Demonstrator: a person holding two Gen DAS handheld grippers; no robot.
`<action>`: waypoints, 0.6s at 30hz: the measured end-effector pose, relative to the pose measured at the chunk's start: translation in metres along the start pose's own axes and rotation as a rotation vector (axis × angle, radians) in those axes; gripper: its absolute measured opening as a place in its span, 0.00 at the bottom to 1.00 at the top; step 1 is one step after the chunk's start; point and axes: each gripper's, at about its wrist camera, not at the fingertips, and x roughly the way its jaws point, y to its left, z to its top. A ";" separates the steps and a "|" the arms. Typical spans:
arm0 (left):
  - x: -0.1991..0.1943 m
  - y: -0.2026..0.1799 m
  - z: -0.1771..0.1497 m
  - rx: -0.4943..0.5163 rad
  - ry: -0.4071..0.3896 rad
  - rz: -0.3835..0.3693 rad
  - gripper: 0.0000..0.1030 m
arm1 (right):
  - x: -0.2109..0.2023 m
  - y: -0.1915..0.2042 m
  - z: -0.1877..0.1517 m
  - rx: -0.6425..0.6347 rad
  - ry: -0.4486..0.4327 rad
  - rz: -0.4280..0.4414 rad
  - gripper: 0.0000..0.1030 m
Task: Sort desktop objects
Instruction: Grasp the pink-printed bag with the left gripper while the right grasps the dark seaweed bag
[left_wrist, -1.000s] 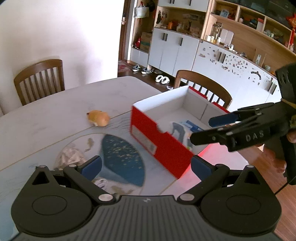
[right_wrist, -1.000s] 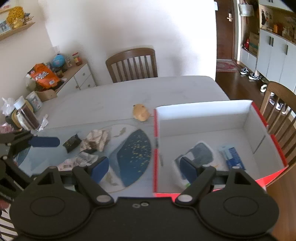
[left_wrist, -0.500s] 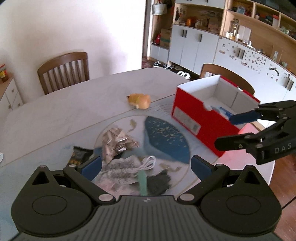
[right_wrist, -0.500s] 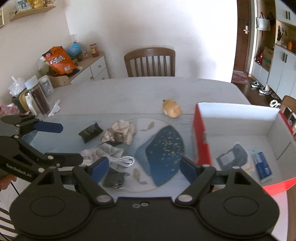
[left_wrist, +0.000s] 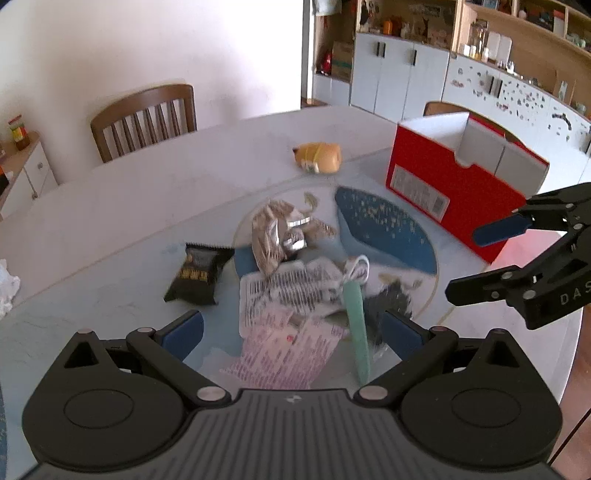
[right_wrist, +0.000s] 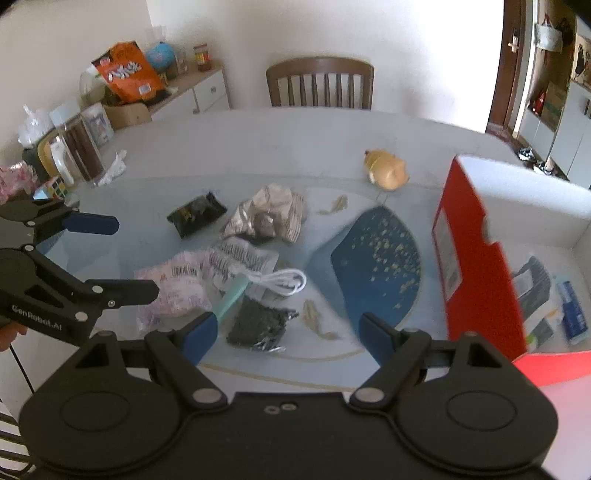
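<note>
Red box, left wrist view: we see the red cardboard box (left_wrist: 454, 192) at the right of the tabletop (left_wrist: 155, 206), open-topped, with a white barcode label on its side; the print is too small to read.
Left hand-held gripper (left_wrist: 291, 330): released, blue pads wide apart above a pile of wrappers.
Pile: a black snack packet (left_wrist: 199, 273), a crumpled silver-brown wrapper (left_wrist: 273, 236), a pink printed wrapper (left_wrist: 288, 350), a mint-green stick (left_wrist: 356, 328) and a white cable (left_wrist: 356, 271), all close together.
Toy: an orange plush toy (left_wrist: 319, 157) lies apart, near the box.
Right hand-held gripper (left_wrist: 480, 258): we read "DAS" on its body; fingers spread, holding nothing.

Right wrist view, right hand-held gripper (right_wrist: 286, 332): released above a dark mesh pouch (right_wrist: 258, 325).
Left hand-held gripper (right_wrist: 136, 256): marked "GenRobot.AI", fingers apart.
Box contents: a blue packet (right_wrist: 570, 310) and a grey-white package (right_wrist: 533, 291) lie inside the red cardboard box (right_wrist: 476, 266).
Sideboard: an orange bag (right_wrist: 127, 72), lettering blurred.
</note>
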 end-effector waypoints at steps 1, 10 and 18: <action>0.003 0.000 -0.002 0.005 0.004 -0.001 1.00 | 0.003 0.000 -0.001 0.002 0.005 0.000 0.81; 0.018 0.002 -0.013 0.027 0.019 -0.004 1.00 | 0.030 0.009 -0.004 -0.006 0.043 -0.007 0.79; 0.028 0.004 -0.019 0.039 0.025 -0.002 1.00 | 0.048 0.015 -0.004 0.004 0.049 -0.016 0.78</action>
